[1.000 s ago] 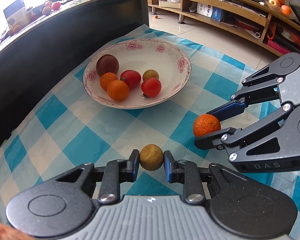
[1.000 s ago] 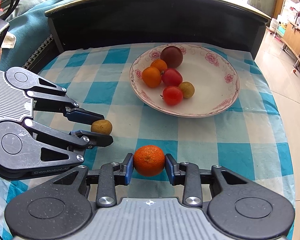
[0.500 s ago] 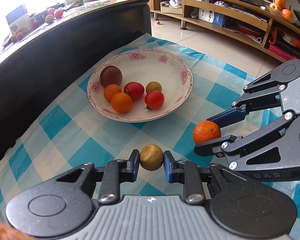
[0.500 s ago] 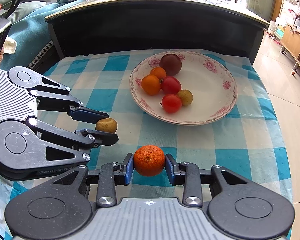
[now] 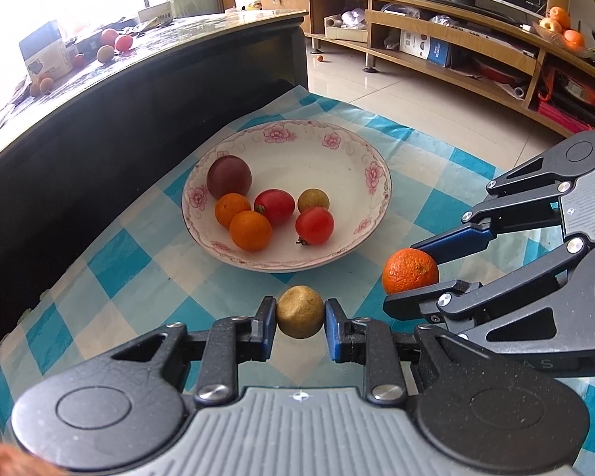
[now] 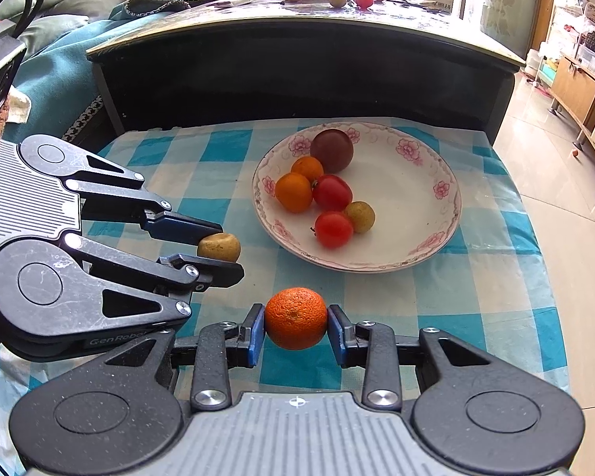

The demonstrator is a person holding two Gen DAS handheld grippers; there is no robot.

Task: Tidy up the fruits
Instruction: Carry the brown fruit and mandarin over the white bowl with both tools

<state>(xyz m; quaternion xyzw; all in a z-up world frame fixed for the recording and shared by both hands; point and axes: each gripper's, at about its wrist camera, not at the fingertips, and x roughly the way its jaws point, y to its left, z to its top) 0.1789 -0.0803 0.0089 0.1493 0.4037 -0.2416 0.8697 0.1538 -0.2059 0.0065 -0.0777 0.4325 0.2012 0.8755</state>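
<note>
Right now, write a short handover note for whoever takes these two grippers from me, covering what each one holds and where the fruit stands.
Left gripper: shut on the small tan fruit, held above the checked cloth.
Right gripper: shut on the orange, also above the cloth, short of the plate.
Flowered plate: holds six fruits: a dark purple one, two small oranges, two red tomatoes and one tan fruit.
Done: six fruits plated, the last two picked up.
Left: carry both held fruits to the plate's bare side and release them.
</note>
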